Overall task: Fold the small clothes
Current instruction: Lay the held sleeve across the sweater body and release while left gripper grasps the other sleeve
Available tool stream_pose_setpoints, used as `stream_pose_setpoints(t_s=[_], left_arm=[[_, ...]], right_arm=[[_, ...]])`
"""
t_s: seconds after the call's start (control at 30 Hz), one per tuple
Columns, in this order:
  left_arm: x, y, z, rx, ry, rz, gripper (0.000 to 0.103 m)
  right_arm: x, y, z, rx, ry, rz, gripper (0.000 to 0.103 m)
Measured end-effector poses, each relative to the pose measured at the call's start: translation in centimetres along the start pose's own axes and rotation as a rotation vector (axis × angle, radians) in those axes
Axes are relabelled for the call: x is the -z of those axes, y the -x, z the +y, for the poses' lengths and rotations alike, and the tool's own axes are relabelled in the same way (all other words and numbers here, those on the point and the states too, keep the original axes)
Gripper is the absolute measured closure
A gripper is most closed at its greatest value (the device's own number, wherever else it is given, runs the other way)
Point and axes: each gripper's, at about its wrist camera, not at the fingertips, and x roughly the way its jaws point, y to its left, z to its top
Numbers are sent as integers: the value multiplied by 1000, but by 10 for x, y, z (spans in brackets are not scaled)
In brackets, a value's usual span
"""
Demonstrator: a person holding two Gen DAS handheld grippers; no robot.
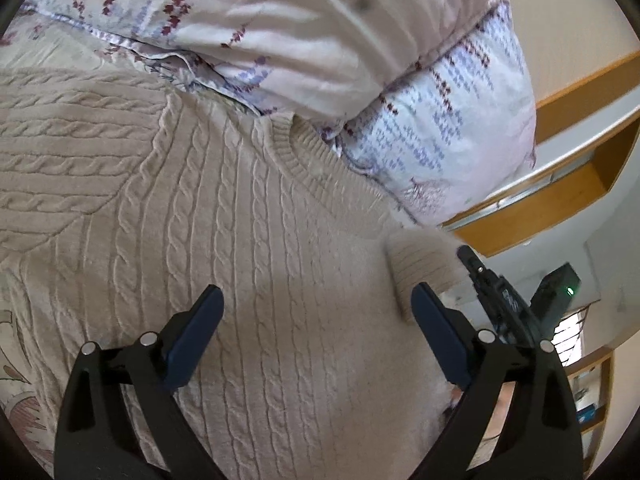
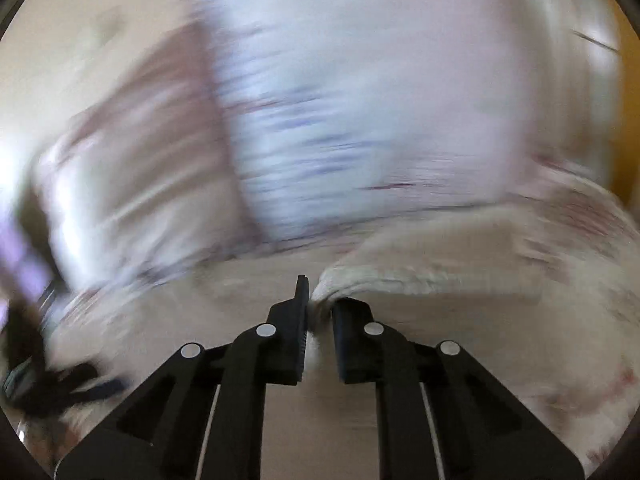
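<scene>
While the left gripper (image 1: pixel 316 300) hangs over the bed with its two blue-padded fingers (image 1: pixel 192 336) spread wide and nothing between them, a beige cable-knit sweater (image 1: pixel 192 208) lies flat right beneath and ahead of it, filling most of the left wrist view. Its ribbed neckline (image 1: pixel 296 148) sits straight ahead of the fingers, up against a floral pillow (image 1: pixel 360 60) that lies beyond the sweater. Off by the right-hand finger, a ribbed cuff (image 1: pixel 424 264) is lifted over the sweater's body, and the dark tip of the right gripper (image 1: pixel 480 272) is at its far edge. Over to the right wrist view, and it is heavily smeared with motion blur: the right gripper (image 2: pixel 320 308) has its black fingers (image 2: pixel 292 340) drawn close together, clenched on a pale fold of the sweater (image 2: pixel 400 276), which bunches at the fingertips and trails off to their right. Ahead of those fingers the pillow (image 2: pixel 360 100) is a streaky white and lilac mass; finer detail cannot be made out. To the far left of that view, a dark shape is the left gripper (image 2: pixel 44 384), too blurred to read.
</scene>
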Motion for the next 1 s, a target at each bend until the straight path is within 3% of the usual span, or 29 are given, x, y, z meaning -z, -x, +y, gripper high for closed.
stream_pose_setpoints(t_s=[0.1, 0.17, 0.2, 0.27, 0.4, 0.5, 0.6, 0.73, 0.77, 0.8, 0.87, 1.0], left_arm=[[-1, 0, 4, 25, 32, 10, 10], [0, -4, 4, 26, 43, 27, 14], [1, -7, 3, 29, 49, 38, 15], [1, -10, 4, 32, 61, 51, 18], [-3, -19, 8, 38, 114, 71, 27], [-7, -27, 11, 40, 145, 79, 39], [-10, -35, 14, 44, 172, 86, 52], [-14, -47, 16, 27, 181, 88, 85], [-15, -50, 16, 19, 174, 85, 94], [-16, -53, 15, 12, 165, 81, 94], [-20, -53, 11, -15, 130, 64, 96], [-27, -33, 1, -29, 52, 11, 96]], right_arm=[[19, -30, 48, -184, 106, 219, 84], [35, -42, 59, -201, 130, 306, 68], [44, -45, 58, -201, 118, 333, 67], [53, -42, 50, -195, 65, 362, 60], [62, -18, -1, -184, -217, 395, 57], [71, 6, -52, -167, -441, 342, 57], [76, 30, -96, -54, -597, 216, 57], [86, 47, -149, 59, -780, 76, 57], [86, 44, -153, 69, -796, 61, 60], [87, 43, -159, 79, -809, 40, 65], [83, 41, -156, 103, -781, 10, 94], [75, 56, -134, 90, -659, -76, 94]])
